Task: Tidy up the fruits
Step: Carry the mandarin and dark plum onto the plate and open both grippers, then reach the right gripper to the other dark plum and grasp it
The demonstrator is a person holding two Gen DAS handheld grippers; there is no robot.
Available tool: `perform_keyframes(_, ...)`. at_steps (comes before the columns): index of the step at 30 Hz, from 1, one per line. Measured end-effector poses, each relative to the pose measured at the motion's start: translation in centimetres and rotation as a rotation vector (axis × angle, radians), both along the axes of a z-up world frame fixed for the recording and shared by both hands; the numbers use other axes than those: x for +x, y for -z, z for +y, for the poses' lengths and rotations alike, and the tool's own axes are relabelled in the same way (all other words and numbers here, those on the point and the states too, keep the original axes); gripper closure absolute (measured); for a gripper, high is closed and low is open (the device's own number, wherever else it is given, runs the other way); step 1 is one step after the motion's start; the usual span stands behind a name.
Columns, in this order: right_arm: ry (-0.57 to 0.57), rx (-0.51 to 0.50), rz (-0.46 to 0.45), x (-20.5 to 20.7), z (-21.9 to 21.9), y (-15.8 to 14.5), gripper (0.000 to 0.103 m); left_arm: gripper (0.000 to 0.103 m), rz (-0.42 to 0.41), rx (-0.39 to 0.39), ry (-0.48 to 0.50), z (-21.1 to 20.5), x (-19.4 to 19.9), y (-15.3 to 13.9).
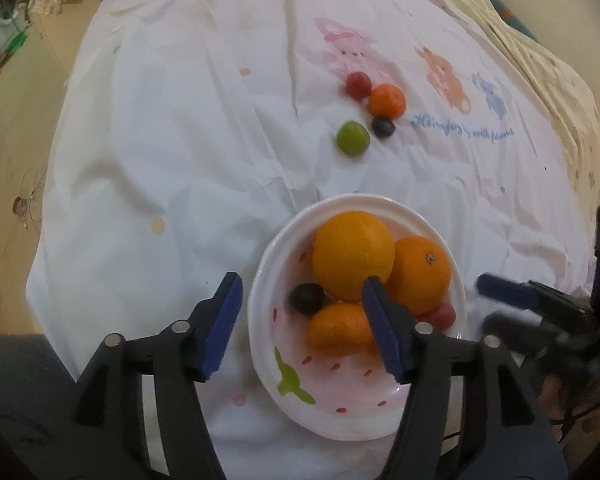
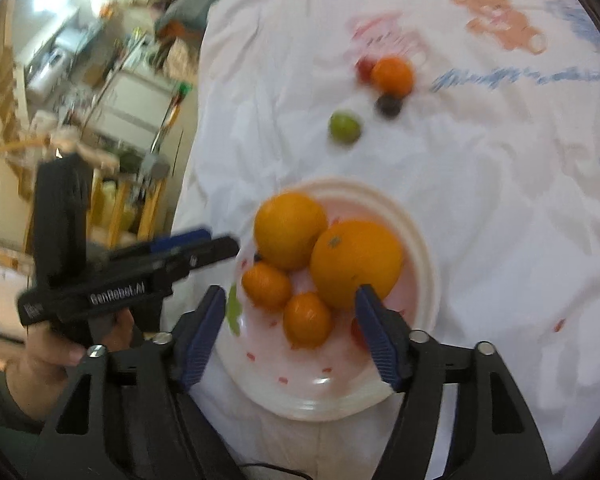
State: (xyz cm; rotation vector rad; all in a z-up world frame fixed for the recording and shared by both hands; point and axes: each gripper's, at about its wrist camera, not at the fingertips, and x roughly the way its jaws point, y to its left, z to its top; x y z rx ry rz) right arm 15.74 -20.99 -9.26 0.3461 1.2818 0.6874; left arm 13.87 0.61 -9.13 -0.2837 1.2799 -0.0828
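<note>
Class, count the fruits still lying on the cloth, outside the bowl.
4, in a cluster beyond the bowl: red fruit, small orange, dark fruit, green fruit nearest. None looks hidden.

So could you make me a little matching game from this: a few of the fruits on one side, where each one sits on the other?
Fruits:
1. green fruit
2. big orange
3. red fruit
4. small orange

Places:
A. in the bowl, at its right edge
B. on the cloth, alone, nearest the bowl
C. in the bowl, at the far side
D. on the cloth, beside a dark fruit

Pairs: 1-B, 2-C, 3-A, 4-D
</note>
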Motion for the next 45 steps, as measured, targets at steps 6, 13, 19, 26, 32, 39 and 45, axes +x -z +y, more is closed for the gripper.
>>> perform_keyframes(6,0.109,-0.012,0.000,0.9,-1.7,0.2,0.025,0.040,-0.043,0.029,-0.012,0.0,0.0,-0.7)
perform_keyframes(13,0.122,-0.012,-0.008,1.1,-2.2,-0.2,0.025,0.040,-0.078,0.052,0.001,-0.3,0.0,-1.3)
perform_keyframes(19,0.146,-0.024,0.004,1.6,-2.6,-0.1,0.025,0.040,-0.106,0.062,-0.011,0.0,-0.2,-2.0)
perform_keyframes(26,0.203,-0.090,0.090,5.0,-3.5,1.0,0.025,0.040,-0.117,0.076,-0.045,0.5,0.4,-2.3)
perform_keyframes(32,0.161,-0.163,0.085,9.7,-0.7,2.1,0.033,0.040,-0.117,0.095,-0.080,1.0,1.1,-2.5)
perform_keyframes(39,0.104,-0.303,0.069,14.4,3.3,4.9,0.051,0.040,-0.102,0.144,-0.133,2.4,1.8,-2.3)
perform_keyframes(45,0.113,-0.321,0.098,16.5,4.9,6.8,0.057,0.040,-0.076,0.097,-0.162,3.1,2.1,-2.0)
